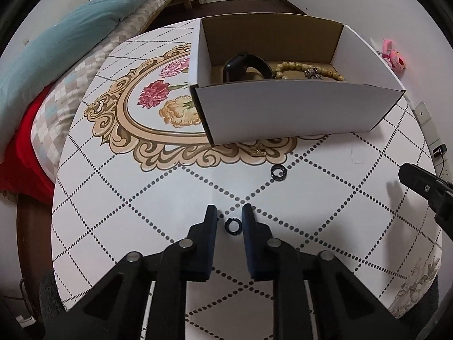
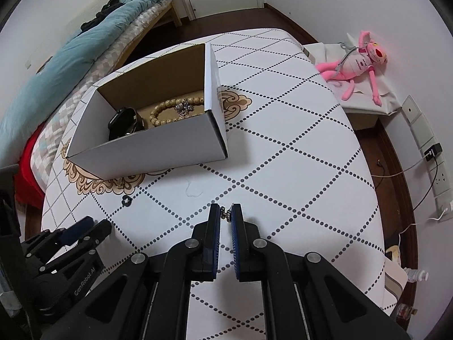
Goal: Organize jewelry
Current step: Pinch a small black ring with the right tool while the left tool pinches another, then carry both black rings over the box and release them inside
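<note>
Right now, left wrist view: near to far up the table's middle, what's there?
Small black ring between the left gripper jaws → larger black ring → small gold piece → white cardboard box.

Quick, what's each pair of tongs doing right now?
Left tongs: nearly closed around a small black ring, pads not pressing it.
Right tongs: shut on a small silver earring.

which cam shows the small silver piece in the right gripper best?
Right wrist: the small silver piece sits pinched between the right gripper tips, centre frame. Left wrist shows only that gripper's black tip at the right edge; the piece is hidden.
</note>
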`<act>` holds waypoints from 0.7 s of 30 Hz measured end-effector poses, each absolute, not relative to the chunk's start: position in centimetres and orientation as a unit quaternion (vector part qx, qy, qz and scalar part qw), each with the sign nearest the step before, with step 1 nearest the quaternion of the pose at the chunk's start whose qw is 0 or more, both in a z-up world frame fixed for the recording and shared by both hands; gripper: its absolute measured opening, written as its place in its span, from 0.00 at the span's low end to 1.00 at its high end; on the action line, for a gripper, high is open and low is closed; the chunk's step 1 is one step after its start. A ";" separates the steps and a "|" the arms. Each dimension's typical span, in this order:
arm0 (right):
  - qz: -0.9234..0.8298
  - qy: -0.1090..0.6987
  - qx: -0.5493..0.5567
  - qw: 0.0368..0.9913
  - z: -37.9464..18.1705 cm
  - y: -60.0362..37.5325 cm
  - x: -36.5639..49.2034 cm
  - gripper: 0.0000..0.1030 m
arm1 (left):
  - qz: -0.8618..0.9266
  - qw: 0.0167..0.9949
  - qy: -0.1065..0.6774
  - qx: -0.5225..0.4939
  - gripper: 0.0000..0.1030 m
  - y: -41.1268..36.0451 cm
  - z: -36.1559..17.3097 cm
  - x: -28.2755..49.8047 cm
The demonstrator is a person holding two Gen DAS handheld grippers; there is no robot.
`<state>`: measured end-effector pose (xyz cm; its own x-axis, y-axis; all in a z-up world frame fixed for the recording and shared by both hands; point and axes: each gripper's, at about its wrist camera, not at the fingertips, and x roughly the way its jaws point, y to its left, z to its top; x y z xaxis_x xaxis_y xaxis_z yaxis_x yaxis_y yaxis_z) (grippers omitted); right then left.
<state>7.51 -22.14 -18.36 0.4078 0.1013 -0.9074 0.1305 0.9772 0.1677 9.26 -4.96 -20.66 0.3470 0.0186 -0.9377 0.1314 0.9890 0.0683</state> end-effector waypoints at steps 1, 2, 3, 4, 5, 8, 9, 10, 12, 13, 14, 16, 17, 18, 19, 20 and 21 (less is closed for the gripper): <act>-0.009 0.544 0.107 0.832 -18.3 -22.2 7.5 0.08 | -0.036 0.818 0.570 0.065 0.10 -5.0 -20.7 9.2; -0.009 0.543 0.108 0.833 -18.2 -22.2 7.5 0.08 | -0.037 0.818 0.570 0.064 0.09 -5.0 -20.7 9.2; -0.009 0.542 0.108 0.834 -18.1 -22.3 7.5 0.08 | -0.037 0.818 0.570 0.065 0.09 -5.0 -20.7 9.2; -0.009 0.540 0.108 0.834 -18.0 -22.3 7.6 0.08 | -0.037 0.819 0.570 0.065 0.09 -5.0 -20.7 9.2; -0.008 0.539 0.109 0.835 -17.9 -22.3 7.6 0.08 | -0.037 0.819 0.570 0.064 0.09 -4.9 -20.7 9.3; -0.007 0.535 0.111 0.838 -17.5 -22.3 7.7 0.08 | -0.037 0.819 0.570 0.058 0.09 -4.9 -20.6 9.2; -0.006 0.533 0.111 0.839 -17.4 -22.3 7.7 0.08 | -0.038 0.819 0.569 0.057 0.09 -4.9 -20.4 9.2; -0.005 0.531 0.112 0.840 -17.2 -22.3 7.8 0.08 | -0.039 0.820 0.568 0.056 0.09 -4.8 -20.3 9.2; -0.003 0.528 0.114 0.842 -16.8 -22.2 7.7 0.08 | -0.043 0.822 0.565 0.052 0.09 -4.8 -19.8 9.2; -0.001 0.526 0.115 0.843 -16.6 -22.2 7.7 0.08 | -0.045 0.824 0.563 0.049 0.09 -4.8 -19.4 9.2; 0.000 0.524 0.116 0.844 -16.4 -22.2 7.7 0.08 | -0.048 0.827 0.558 0.046 0.09 -4.8 -18.7 9.2; 0.004 0.519 0.120 0.846 -15.8 -22.2 7.8 0.08 | -0.053 0.833 0.550 0.040 0.09 -4.8 -17.6 9.3; 0.006 0.516 0.121 0.848 -15.5 -22.3 7.8 0.08 | -0.057 0.837 0.543 0.036 0.09 -4.8 -16.7 9.4; 0.009 0.513 0.124 0.850 -15.0 -22.3 7.8 0.08 | -0.060 0.840 0.539 0.033 0.09 -4.8 -16.1 9.6; 0.013 0.509 0.127 0.851 -14.5 -22.4 7.9 0.08 | -0.063 0.843 0.533 0.028 0.09 -4.9 -15.3 9.8; 0.016 0.506 0.129 0.853 -14.1 -22.4 8.0 0.08 | -0.068 0.848 0.525 0.022 0.09 -4.9 -14.2 10.2; 0.020 0.500 0.131 0.856 -13.4 -22.5 8.2 0.08 | -0.070 0.850 0.522 0.019 0.09 -4.9 -13.6 10.4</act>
